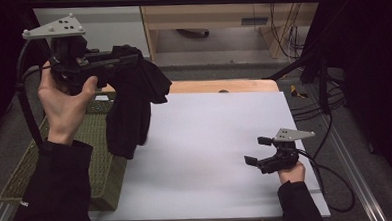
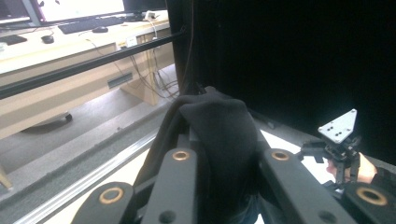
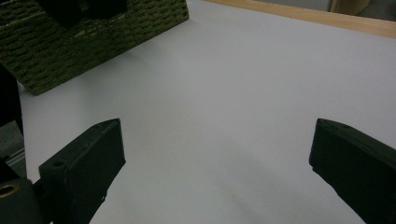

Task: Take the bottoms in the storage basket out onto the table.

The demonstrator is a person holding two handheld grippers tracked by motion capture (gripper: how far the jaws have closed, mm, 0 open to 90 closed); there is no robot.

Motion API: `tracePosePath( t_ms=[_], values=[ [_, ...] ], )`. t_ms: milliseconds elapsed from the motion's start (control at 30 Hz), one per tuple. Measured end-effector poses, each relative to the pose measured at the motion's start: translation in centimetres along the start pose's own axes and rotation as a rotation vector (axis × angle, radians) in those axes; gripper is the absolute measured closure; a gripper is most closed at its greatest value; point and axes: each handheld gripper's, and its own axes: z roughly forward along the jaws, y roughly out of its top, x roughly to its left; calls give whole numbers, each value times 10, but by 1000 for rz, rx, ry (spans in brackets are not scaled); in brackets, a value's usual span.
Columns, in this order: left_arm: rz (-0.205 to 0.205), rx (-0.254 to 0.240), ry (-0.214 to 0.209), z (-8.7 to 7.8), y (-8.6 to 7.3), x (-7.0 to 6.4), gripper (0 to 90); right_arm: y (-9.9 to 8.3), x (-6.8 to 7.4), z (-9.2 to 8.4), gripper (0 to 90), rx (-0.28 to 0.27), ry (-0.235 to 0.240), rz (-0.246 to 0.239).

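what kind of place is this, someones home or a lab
Most likely a lab or office recording setup, not a home: a white tabletop framed by black metal bars, loose cables on the floor, and a desk with keyboard and monitors behind.

We hold our left hand-held gripper (image 1: 124, 56) raised high, forearm upright, jaws clamped shut on something. Our right hand-held gripper (image 1: 258, 151) sits low, pointing left, jaws spread wide.
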Motion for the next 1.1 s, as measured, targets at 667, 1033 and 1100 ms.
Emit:
tracePosePath(
  t_ms=[667, 1033, 1100],
  values=[
    [20, 11, -79, 29, 7, -19, 803, 0, 0, -1, 39, -3, 1, -2],
    [30, 40, -116, 50, 5, -30, 802, 0, 0, -1, 39, -2, 3, -1],
    [26, 41, -126, 54, 4, -31, 802, 0, 0, -1, 39, -3, 2, -1]
  ],
)
